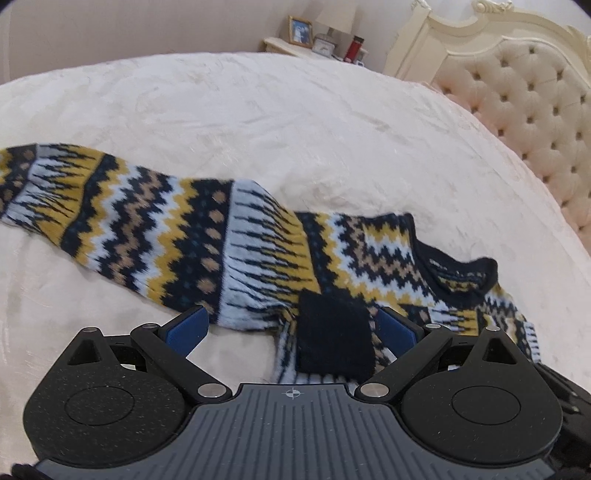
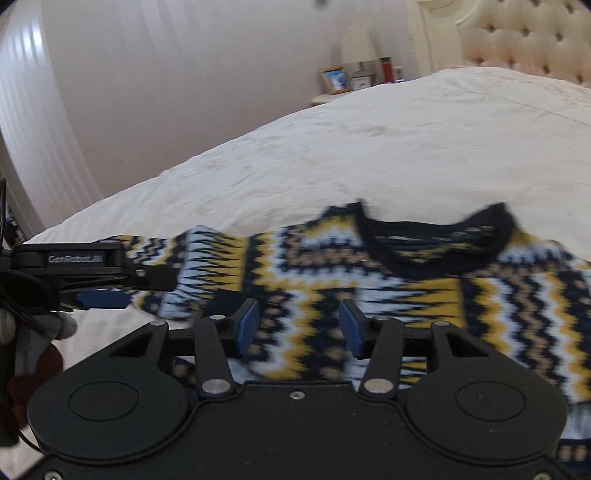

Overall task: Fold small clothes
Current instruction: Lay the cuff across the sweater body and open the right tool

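Both of my grippers sit low over a patterned sweater (image 1: 207, 236) spread on a cream bedspread (image 1: 295, 110). My left gripper (image 1: 291, 325) has its blue pads (image 1: 186, 328) spread wide, and between them lies a dark navy cuff (image 1: 334, 332) at the end of a sleeve folded in over the sweater's body. The pads stand clear of that cuff on both sides, so nothing is pinched there. From this side the sweater runs away to the left, its zigzag bands of navy, mustard, tan and pale blue reaching almost to the picture's edge, and the dark-trimmed neckline (image 1: 465, 273) lies to the right of the cuff.

My right gripper (image 2: 299, 328) has its blue pads (image 2: 249, 325) parted about halfway, with the sweater's (image 2: 406, 295) knit lying flat under the gap between them. Neither pad presses on the cloth as far as I can see; the fabric is blurred here, so fine contact is hard to judge. The neckline (image 2: 439, 240) sits just beyond this gripper, slightly right. At the left edge of the same view my left gripper (image 2: 103, 291) shows side-on, low against the sweater's near-left corner.

Beyond the bedspread (image 2: 369, 147) a tufted headboard (image 1: 517, 110) stands at the right, and a small bedside table (image 1: 280, 46) carries a framed picture (image 1: 300, 31) and a red bottle (image 1: 357, 46).
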`<state>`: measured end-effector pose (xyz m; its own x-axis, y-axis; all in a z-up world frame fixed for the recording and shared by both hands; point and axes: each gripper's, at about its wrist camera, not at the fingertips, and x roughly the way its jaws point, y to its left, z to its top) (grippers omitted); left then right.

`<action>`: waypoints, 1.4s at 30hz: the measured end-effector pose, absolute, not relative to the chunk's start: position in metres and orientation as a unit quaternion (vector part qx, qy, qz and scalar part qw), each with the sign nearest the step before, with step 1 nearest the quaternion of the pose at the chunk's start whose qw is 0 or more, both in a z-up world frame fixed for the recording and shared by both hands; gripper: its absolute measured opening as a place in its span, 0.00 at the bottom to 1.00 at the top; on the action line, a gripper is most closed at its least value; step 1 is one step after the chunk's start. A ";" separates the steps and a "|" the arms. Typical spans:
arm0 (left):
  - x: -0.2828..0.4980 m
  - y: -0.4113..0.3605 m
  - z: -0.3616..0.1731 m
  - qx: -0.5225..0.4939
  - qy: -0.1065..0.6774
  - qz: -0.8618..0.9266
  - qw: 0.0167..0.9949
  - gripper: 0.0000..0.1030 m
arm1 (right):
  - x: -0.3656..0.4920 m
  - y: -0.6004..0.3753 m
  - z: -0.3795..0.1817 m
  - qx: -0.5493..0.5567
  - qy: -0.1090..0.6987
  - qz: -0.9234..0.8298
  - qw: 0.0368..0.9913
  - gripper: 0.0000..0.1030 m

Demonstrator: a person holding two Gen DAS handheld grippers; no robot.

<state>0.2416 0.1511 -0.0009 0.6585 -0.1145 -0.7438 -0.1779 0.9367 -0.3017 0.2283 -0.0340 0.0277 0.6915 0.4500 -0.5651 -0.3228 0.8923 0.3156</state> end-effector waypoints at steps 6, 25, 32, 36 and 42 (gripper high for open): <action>0.244 0.127 -0.009 -0.137 0.416 -0.007 0.899 0.94 | 0.226 -0.095 0.014 0.115 0.330 0.148 0.925 0.55; 0.257 0.089 -0.053 -0.082 0.472 -0.039 0.877 0.74 | 0.253 -0.245 -0.039 0.267 0.318 0.007 0.910 0.69; 0.257 0.085 -0.059 -0.069 0.468 -0.037 0.880 0.75 | 0.267 -0.276 -0.066 0.379 0.301 0.036 0.874 0.70; 0.259 0.083 -0.061 -0.068 0.468 -0.035 0.880 0.76 | 0.267 -0.283 -0.077 0.415 0.287 0.056 0.862 0.70; 0.259 0.082 -0.062 -0.066 0.465 -0.036 0.882 0.78 | 0.269 -0.275 -0.079 0.397 0.300 0.061 0.865 0.26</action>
